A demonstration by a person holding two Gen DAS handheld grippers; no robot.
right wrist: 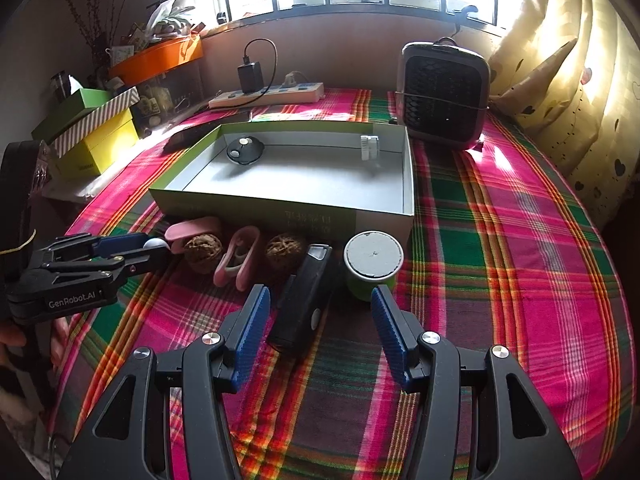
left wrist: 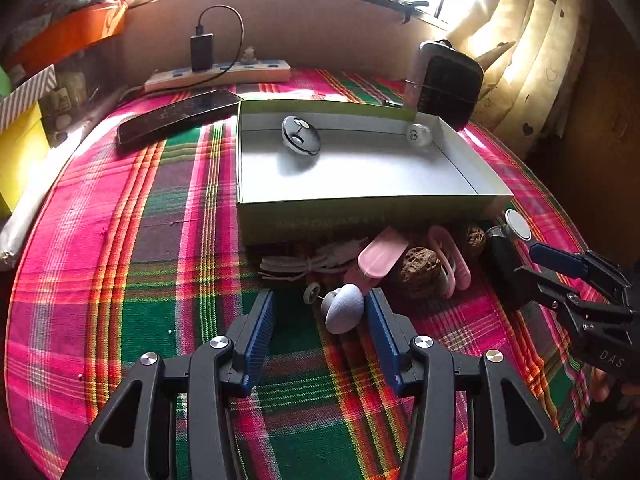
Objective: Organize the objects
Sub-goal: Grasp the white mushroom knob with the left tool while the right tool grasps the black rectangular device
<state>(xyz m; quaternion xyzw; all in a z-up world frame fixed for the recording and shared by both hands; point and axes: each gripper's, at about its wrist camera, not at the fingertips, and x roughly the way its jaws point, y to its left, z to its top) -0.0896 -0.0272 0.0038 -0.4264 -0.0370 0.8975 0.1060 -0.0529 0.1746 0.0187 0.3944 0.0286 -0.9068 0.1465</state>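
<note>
A shallow open box (right wrist: pixel 288 208) is being shown lying on the plaid tablecloth (right wrist: pixel 500 240), with a round black gadget (right wrist: pixel 245 150) in its far left corner and a small white roll (right wrist: pixel 370 147) in its far right corner. The left gripper (left wrist: pixel 320 312) is being held with jaws spread around a pale blue earbud-like piece (left wrist: pixel 343 307), which is touching the right finger. The right gripper (right wrist: pixel 320 312) is likewise being held spread, with a black device (right wrist: pixel 300 300) between its fingers and a green-sided reel (right wrist: pixel 373 265) just beyond, near the box's front wall.

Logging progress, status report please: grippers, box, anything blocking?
Left gripper open around the pale blue earbud piece. Right gripper open, near black device. Box holds two items. Nothing blocking.
</note>
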